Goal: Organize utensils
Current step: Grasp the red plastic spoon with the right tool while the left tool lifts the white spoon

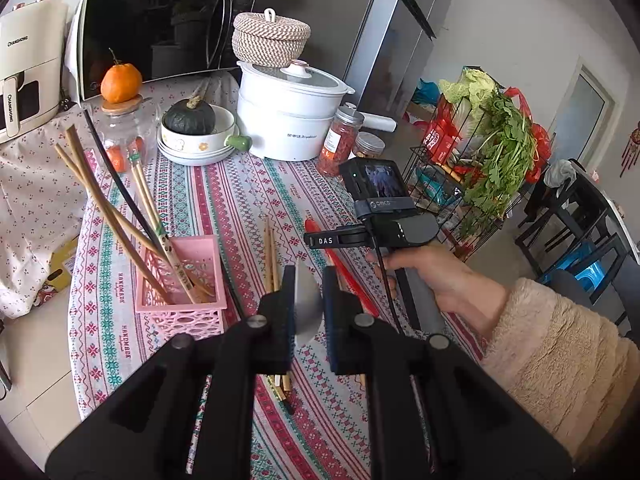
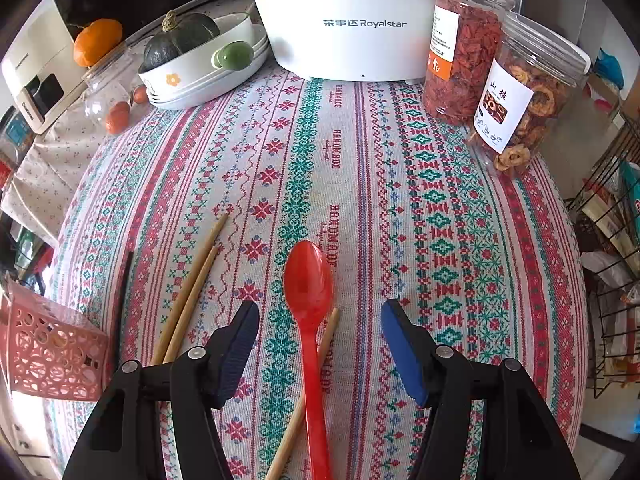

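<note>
Kitchen table w/ patterned cloth, cluttered at back: microwave, white pot, squash in bowl.

Left wrist view:
- Left gripper: closed on thin grey metal piece, prob. a spoon bowl, seen edge-on; handle not visible. Judged stiff, smooth, likely slippery in pads; a pinch on the thin edge could let it pivot.
- Pink basket: near-left on cloth, holds several chopsticks leaning out left. Light, perforated plastic; judged easy to tip if loaded on one side.
- Loose chopstick pair: on cloth just beyond gripper.
- Right hand, fleece sleeve, holds the other gripper unit to the right; red spoon partly hidden beneath it.

Right wrist view:
- Right gripper: jaws apart, straddling red spoon, pads not touching it.
- Red spoon: flat on cloth, bowl pointing away, handle running back btw jaws. Plastic; judged light, fairly stiff, glossy so may slip. Best hold: neck/upper handle, across narrow width.
- One chopstick lies under/beside the handle, touching; risk of pinching both.
- Chopstick pair to left, apart from spoon.
- Basket far left.
- Two jars at rear right.
</note>
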